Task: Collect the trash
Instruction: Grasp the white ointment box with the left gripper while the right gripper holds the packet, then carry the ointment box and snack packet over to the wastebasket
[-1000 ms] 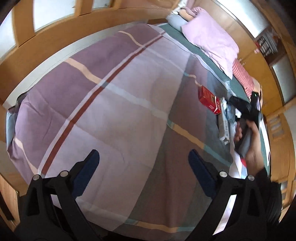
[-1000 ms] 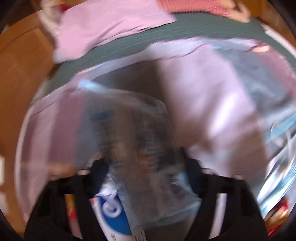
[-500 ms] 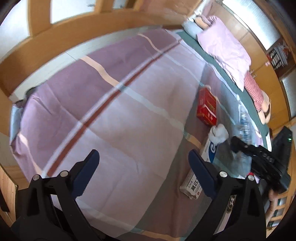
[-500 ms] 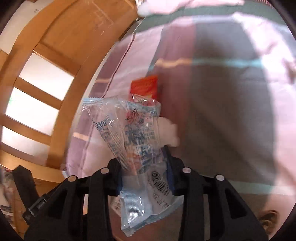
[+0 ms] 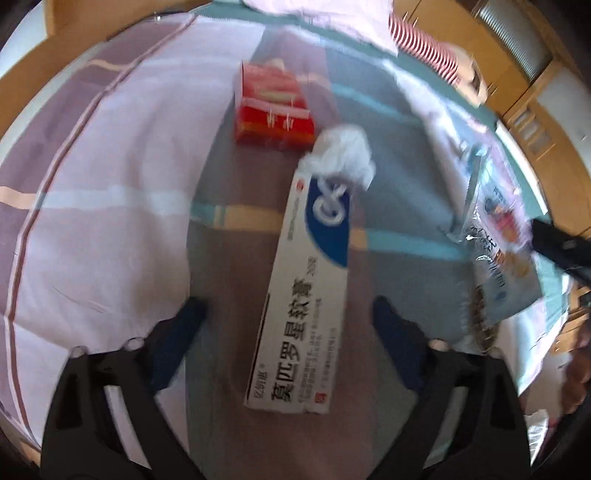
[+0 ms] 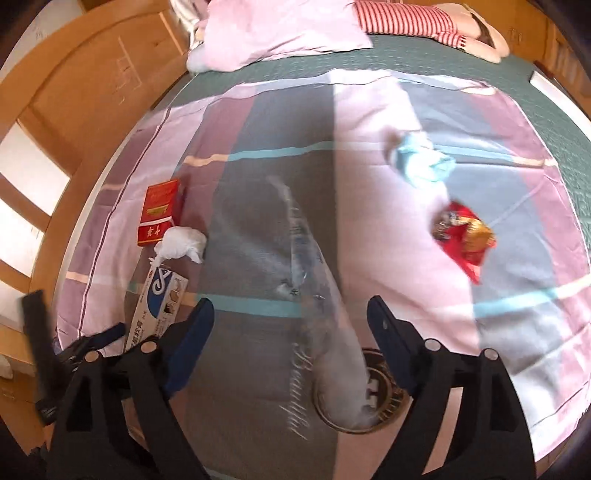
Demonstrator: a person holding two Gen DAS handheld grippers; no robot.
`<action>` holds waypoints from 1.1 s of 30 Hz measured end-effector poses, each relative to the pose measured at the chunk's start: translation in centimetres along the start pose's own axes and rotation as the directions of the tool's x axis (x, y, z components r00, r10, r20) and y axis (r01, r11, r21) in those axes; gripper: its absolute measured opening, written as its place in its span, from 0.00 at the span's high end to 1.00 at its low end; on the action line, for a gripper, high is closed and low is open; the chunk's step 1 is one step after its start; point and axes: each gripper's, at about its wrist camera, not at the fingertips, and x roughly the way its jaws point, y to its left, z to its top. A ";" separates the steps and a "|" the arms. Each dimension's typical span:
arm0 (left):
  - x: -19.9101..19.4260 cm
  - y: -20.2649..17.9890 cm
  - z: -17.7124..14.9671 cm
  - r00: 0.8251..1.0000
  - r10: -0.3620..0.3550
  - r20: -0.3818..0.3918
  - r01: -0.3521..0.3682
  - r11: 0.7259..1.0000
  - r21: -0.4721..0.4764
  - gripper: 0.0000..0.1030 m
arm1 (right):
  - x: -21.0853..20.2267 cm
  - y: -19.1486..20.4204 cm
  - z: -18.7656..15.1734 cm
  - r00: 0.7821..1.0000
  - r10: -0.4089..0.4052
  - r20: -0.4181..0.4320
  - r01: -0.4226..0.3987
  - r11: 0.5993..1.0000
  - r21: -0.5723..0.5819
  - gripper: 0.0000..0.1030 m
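Bedspread [image 6: 369,122], plaid in purple, grey and pink, teal stripes; trash scattered across it.
Left gripper [image 5: 288,317]: jaws closing, spread wide either side of a long white-and-blue ointment box [image 5: 306,295] lying flat; pads not touching it.
Crumpled white tissue [image 5: 341,153] at the box's far end, touching it. Red cigarette pack [image 5: 271,110] just beyond.
Right gripper [image 6: 290,317]: jaws opening; clear plastic wrapper [image 6: 321,295] blurred between them, contact with the pads not discernible.
Further right: crumpled light-blue wrapper [image 6: 421,158]; red snack bag [image 6: 463,234], open, contents unclear.
Pink pillow [image 6: 280,29] and striped cloth [image 6: 406,16] at the head end. Wooden bed frame [image 6: 74,110] alongside.
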 end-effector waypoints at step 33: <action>-8.6 6.7 -1.2 0.974 -0.147 0.170 0.180 0.964 -0.197 0.63 | 7.3 3.3 -3.6 0.944 -0.305 -0.124 0.237 0.891 -0.388 0.29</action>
